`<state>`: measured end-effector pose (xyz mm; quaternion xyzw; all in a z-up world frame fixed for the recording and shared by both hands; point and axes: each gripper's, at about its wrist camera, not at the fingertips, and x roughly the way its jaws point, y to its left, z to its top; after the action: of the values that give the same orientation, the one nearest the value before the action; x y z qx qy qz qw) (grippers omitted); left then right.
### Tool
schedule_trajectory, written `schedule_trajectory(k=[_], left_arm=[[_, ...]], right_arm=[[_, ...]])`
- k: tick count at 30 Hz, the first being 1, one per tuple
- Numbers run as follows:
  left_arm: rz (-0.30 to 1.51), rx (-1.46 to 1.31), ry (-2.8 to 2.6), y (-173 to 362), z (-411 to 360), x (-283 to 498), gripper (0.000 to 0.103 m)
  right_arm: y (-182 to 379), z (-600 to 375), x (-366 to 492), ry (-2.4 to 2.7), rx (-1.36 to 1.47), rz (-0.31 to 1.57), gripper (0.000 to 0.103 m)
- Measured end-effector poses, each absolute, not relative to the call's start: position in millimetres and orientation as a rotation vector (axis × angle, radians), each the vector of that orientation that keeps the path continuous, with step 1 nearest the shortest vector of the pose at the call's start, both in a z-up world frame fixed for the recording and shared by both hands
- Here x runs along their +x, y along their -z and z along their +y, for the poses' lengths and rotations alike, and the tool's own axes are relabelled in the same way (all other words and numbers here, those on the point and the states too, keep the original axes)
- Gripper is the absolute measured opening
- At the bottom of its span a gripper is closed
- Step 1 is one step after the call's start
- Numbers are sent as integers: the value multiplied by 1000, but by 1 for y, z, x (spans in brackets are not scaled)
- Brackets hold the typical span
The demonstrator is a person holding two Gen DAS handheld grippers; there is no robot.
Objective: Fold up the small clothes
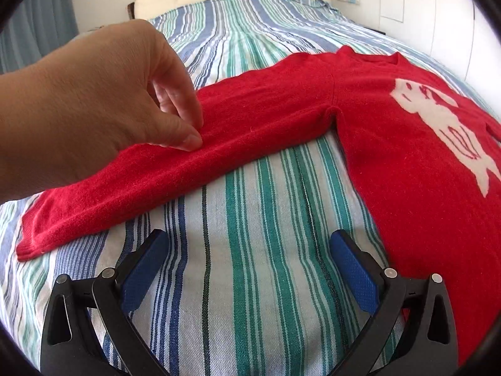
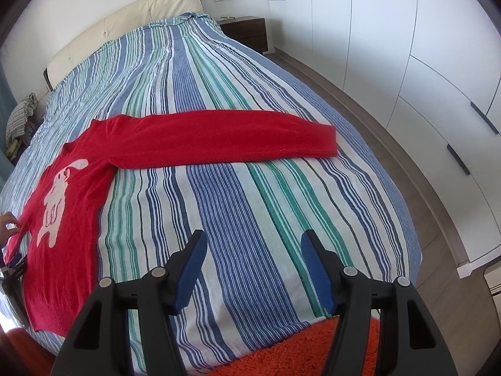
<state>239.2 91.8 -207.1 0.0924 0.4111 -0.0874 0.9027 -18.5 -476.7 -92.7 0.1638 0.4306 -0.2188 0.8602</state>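
Observation:
A small red sweater (image 1: 391,144) with a white rabbit figure lies flat on the striped bed, both sleeves spread out. In the left wrist view a bare hand (image 1: 94,100) pinches the near sleeve (image 1: 156,181). My left gripper (image 1: 247,244) is open and empty, just below that sleeve, over the bedspread. In the right wrist view the sweater (image 2: 65,244) lies at the left with its other sleeve (image 2: 225,138) stretched to the right. My right gripper (image 2: 253,244) is open and empty, well short of that sleeve.
The striped bedspread (image 2: 235,206) covers the bed; a cream headboard (image 2: 125,22) is at the far end. White wardrobe doors (image 2: 438,78) and a dark nightstand (image 2: 247,31) stand at the right. An orange shaggy rug (image 2: 297,354) lies below the bed's near edge.

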Motion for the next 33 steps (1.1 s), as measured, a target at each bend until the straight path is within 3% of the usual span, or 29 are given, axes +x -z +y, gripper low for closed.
schedule_trajectory(k=[15,33], left_arm=[[850,191,181,207,92,239,103],[850,191,181,207,92,239,103]], right_arm=[[93,-471,-14,471,309,919,62],[79,-480,-38,434,405,787,62]])
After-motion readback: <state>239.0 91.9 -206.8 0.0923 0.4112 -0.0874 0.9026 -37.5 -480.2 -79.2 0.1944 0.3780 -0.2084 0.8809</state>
